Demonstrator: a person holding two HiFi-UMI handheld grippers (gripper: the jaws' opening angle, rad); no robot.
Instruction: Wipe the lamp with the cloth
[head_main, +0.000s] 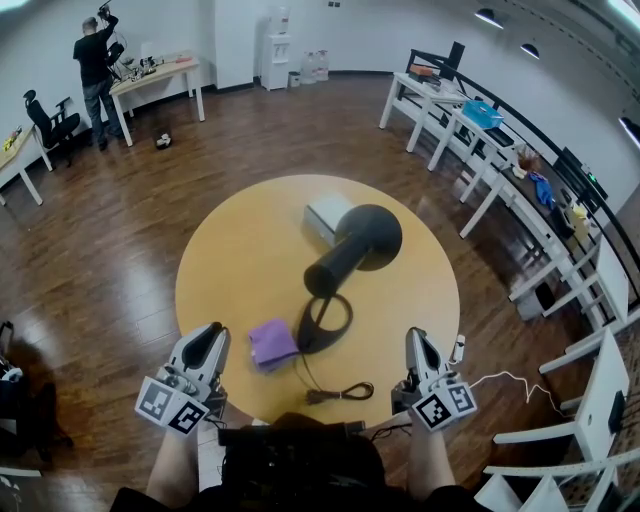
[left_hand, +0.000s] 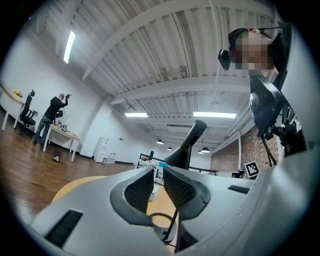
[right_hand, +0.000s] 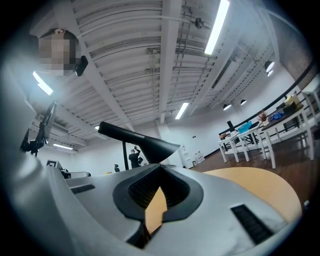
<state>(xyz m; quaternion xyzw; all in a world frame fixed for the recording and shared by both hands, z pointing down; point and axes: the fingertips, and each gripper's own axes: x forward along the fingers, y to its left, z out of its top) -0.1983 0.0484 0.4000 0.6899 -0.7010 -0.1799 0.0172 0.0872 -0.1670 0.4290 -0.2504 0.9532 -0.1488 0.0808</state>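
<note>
Purple cloth (head_main: 272, 342) lies flat on the round wooden table (head_main: 230, 250), near the edge closest to the person; it sits just left of the ring base of the black lamp (head_main: 345, 255), and whether the two touch cannot be told. The lamp stands near the table's middle; its thick arm slants away from the person and ends in a wide shade; in the head view the shade overlaps one side of a white box (head_main: 325, 215) lying on the table beyond it. A black cable (head_main: 335, 392) runs from the base toward the near edge and loops there, between the two grippers.

The left gripper (head_main: 212, 332) hangs at the near edge, just left of the cloth and not touching it; its jaws are pressed together with nothing between the pads. The right gripper (head_main: 415, 337) hangs at the near edge too, to the right, well apart from lamp and cloth; its jaws are likewise closed and empty. Both point across the table toward the lamp.

Dark wood floor surrounds the table; white desks (head_main: 470, 130) line the right wall; a person (head_main: 97, 60) stands at a desk in the far left corner.
</note>
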